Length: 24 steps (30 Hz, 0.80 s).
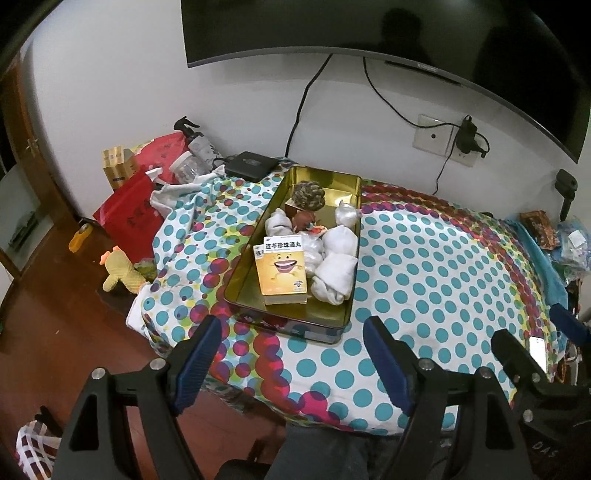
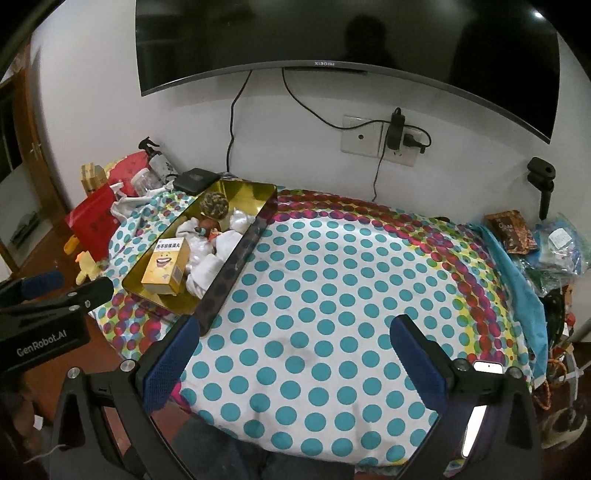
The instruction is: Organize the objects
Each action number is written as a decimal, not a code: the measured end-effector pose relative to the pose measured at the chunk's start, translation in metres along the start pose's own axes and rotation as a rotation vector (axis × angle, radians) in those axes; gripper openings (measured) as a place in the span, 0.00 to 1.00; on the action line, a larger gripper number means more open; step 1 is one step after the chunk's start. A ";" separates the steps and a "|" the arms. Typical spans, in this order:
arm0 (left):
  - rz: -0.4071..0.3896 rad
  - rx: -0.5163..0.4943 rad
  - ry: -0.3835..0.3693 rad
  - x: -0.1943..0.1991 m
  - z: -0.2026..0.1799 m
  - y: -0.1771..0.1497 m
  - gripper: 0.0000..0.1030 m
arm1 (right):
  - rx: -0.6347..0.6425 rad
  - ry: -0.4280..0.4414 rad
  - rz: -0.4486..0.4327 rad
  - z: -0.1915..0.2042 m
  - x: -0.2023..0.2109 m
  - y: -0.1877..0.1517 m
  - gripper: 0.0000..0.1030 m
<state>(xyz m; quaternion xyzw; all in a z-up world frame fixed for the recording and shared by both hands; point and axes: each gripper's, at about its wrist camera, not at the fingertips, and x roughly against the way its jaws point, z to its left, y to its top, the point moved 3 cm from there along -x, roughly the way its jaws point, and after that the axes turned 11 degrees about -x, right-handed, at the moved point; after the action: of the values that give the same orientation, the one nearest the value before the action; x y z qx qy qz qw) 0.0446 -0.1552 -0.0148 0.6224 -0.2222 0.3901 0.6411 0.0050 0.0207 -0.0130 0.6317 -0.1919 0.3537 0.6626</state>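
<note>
A gold metal tin (image 1: 255,295) lies on the polka-dot cloth, also in the right wrist view (image 2: 236,258). It holds a yellow medicine box (image 1: 282,271) (image 2: 164,267), white rolled socks (image 1: 334,273) (image 2: 207,271), a woven ball (image 1: 308,194) (image 2: 214,205) and a small brown item (image 1: 303,219). My left gripper (image 1: 293,365) is open and empty, just in front of the tin. My right gripper (image 2: 295,363) is open and empty over bare cloth to the tin's right. It shows at the right edge of the left wrist view (image 1: 539,339).
The table's polka-dot cloth (image 2: 351,295) spreads to the right. A black box (image 1: 251,166), jar, spray bottle and red bags (image 1: 127,210) crowd the back left. Packets and bags (image 2: 546,243) lie at the right edge. A phone (image 2: 487,369) is near the right gripper. A TV (image 2: 332,33) hangs above.
</note>
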 end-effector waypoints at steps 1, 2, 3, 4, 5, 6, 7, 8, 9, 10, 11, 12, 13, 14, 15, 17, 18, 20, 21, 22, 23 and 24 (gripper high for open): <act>-0.001 -0.005 0.007 0.001 -0.001 0.001 0.79 | -0.004 -0.001 0.002 0.000 0.000 0.000 1.00; 0.001 -0.006 0.011 0.001 -0.001 0.001 0.79 | -0.006 -0.001 0.003 0.000 0.000 -0.001 1.00; 0.000 -0.007 0.012 0.002 -0.002 0.001 0.79 | -0.010 0.000 0.004 0.000 0.000 -0.001 1.00; -0.001 -0.011 0.015 0.002 -0.002 0.001 0.79 | -0.015 0.001 0.007 0.000 -0.001 -0.001 1.00; 0.000 -0.018 0.026 0.002 -0.003 0.002 0.79 | -0.017 0.003 0.010 -0.001 -0.001 -0.002 1.00; -0.002 -0.023 0.029 0.002 -0.004 0.002 0.79 | -0.019 0.005 0.011 -0.002 -0.002 -0.002 1.00; -0.005 -0.025 0.024 0.003 -0.005 0.003 0.79 | -0.021 0.003 0.012 -0.002 -0.002 -0.002 1.00; -0.004 -0.025 0.020 0.003 -0.006 0.003 0.79 | -0.021 0.003 0.015 -0.003 -0.003 -0.003 1.00; -0.004 -0.027 0.022 0.003 -0.007 0.003 0.79 | -0.021 0.005 0.020 -0.003 -0.004 -0.003 1.00; -0.004 -0.029 0.023 0.003 -0.007 0.004 0.79 | -0.024 0.006 0.024 -0.004 -0.005 -0.003 1.00; -0.006 -0.030 0.021 0.003 -0.009 0.004 0.79 | -0.027 0.007 0.027 -0.005 -0.006 -0.004 1.00; -0.004 -0.034 0.020 0.003 -0.010 0.005 0.79 | -0.029 0.008 0.031 -0.005 -0.007 -0.004 1.00; 0.000 -0.037 0.022 0.002 -0.011 0.005 0.79 | -0.032 0.008 0.036 -0.006 -0.007 -0.004 1.00; -0.001 -0.037 0.019 0.002 -0.011 0.005 0.79 | -0.034 0.010 0.038 -0.006 -0.007 -0.005 1.00; -0.003 -0.039 0.019 0.002 -0.011 0.005 0.79 | -0.033 0.010 0.038 -0.005 -0.006 -0.005 1.00; 0.002 -0.044 0.016 0.001 -0.012 0.005 0.79 | -0.030 0.006 0.035 -0.005 -0.006 -0.004 1.00; 0.003 -0.041 0.008 0.001 -0.012 0.005 0.79 | -0.026 0.006 0.034 -0.004 -0.005 -0.004 1.00; 0.006 -0.039 0.009 0.000 -0.011 0.005 0.79 | -0.019 0.011 0.038 -0.001 -0.003 -0.004 1.00; 0.006 -0.039 0.013 0.000 -0.010 0.005 0.79 | -0.015 0.013 0.037 0.000 -0.001 -0.005 1.00; 0.008 -0.037 0.018 -0.001 -0.009 0.005 0.79 | -0.008 0.015 0.039 0.003 0.000 -0.005 1.00; 0.010 -0.037 0.022 -0.001 -0.007 0.005 0.79 | 0.003 0.019 0.044 0.006 0.002 -0.006 1.00; 0.011 -0.038 0.028 -0.002 -0.005 0.005 0.79 | 0.008 0.023 0.046 0.008 0.004 -0.006 1.00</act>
<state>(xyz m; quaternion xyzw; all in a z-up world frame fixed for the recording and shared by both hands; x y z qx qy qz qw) 0.0383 -0.1509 -0.0138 0.6035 -0.2241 0.3981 0.6536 0.0141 0.0141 -0.0133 0.6258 -0.1974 0.3768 0.6538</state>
